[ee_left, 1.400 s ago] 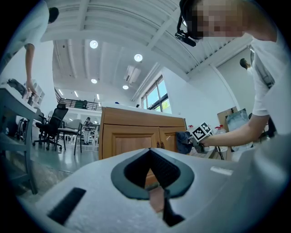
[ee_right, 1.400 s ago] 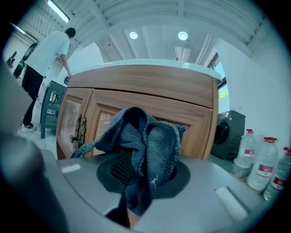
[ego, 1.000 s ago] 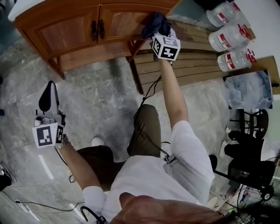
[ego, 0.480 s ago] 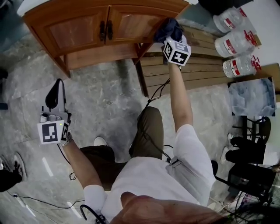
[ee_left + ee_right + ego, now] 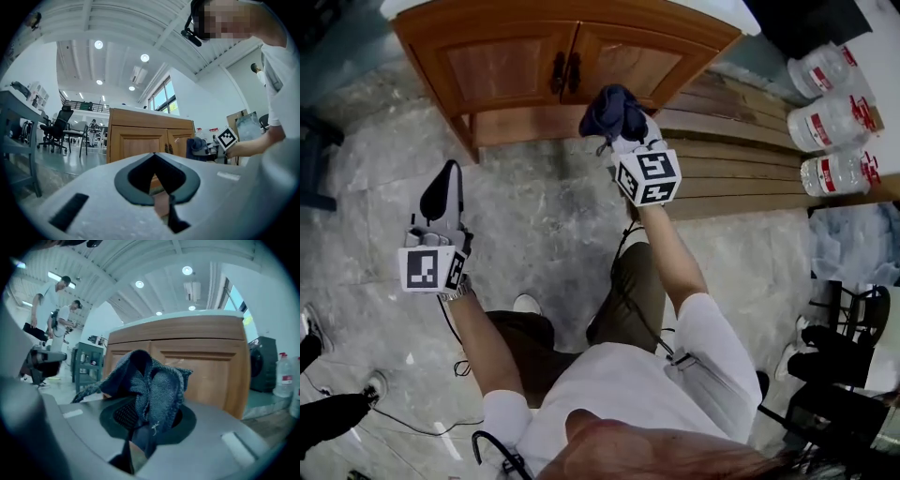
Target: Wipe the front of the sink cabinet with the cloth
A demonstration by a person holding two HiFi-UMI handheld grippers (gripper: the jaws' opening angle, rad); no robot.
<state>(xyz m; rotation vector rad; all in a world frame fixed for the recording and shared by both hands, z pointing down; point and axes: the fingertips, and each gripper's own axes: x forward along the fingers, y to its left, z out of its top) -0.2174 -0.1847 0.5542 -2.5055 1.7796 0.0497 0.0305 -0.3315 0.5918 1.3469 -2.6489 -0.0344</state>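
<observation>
Blue cloth (image 5: 614, 111) bunched over my right gripper (image 5: 140, 437), hiding its tips in the head view. Its own view showed the jaws clamped on it, before the cabinet (image 5: 502, 70). My left gripper (image 5: 158, 192) hung closed, empty.

Cloth (image 5: 150, 385): dark blue, coarse looped knit, matt (loose thread at edge). Sink cabinet (image 5: 502, 70): brown wood, smooth, slight sheen. Floor (image 5: 534, 216): grey marbled stone, polished. Left tool (image 5: 157, 187), right tool (image 5: 140, 432): matt grey plastic. Bottles (image 5: 836, 120): clear plastic.
</observation>
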